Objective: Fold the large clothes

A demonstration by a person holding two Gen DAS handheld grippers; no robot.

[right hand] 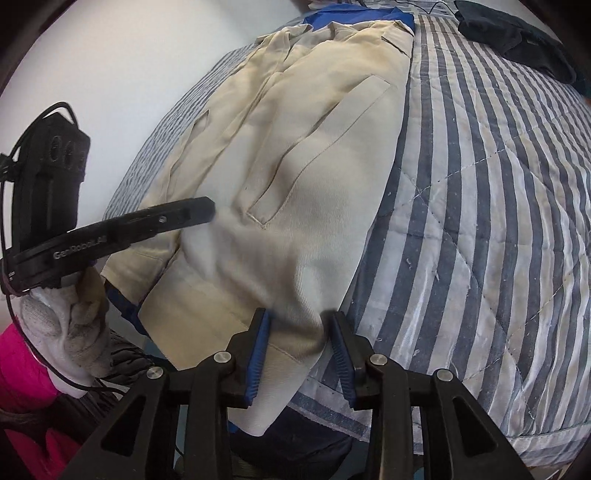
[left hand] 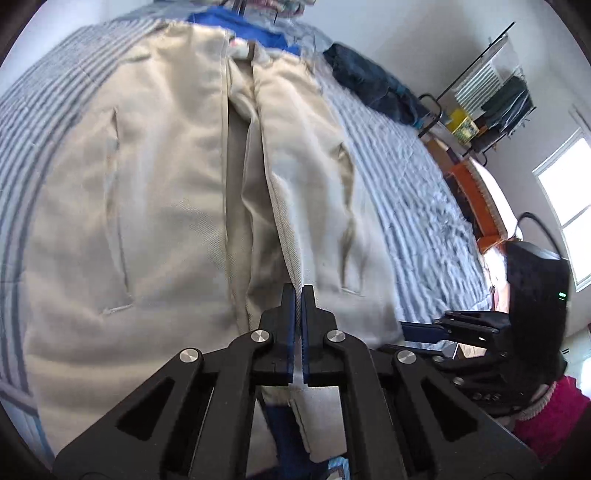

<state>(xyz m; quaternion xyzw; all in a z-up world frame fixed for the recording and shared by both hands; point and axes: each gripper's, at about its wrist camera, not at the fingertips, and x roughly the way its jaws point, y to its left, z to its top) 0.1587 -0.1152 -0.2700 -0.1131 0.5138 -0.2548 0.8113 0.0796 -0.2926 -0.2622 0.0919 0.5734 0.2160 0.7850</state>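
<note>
A beige jacket (left hand: pixel 166 203) lies front up and spread out on a blue-and-white striped quilt (left hand: pixel 406 184). My left gripper (left hand: pixel 298 291) is shut on the edge of its front opening, near the hem. The right wrist view shows the same jacket (right hand: pixel 314 184) with one slanted pocket. My right gripper (right hand: pixel 299 321) is open and straddles the jacket's lower corner, with cloth between the blue pads (right hand: pixel 260 343). The left gripper (right hand: pixel 205 211) shows side-on at the left of that view, held by a gloved hand (right hand: pixel 62 332). The right gripper (left hand: pixel 424 328) shows at the lower right of the left wrist view.
A blue garment (left hand: pixel 236 26) lies under the jacket's collar end. Dark navy clothes (left hand: pixel 373 85) lie on the quilt (right hand: pixel 480 221) further back. A clothes rack (left hand: pixel 491 85) and a window (left hand: pixel 569 206) stand beyond the bed. A white wall (right hand: pixel 110 74) runs along the bed's far side. A pink sleeve (right hand: pixel 22 369) shows low down.
</note>
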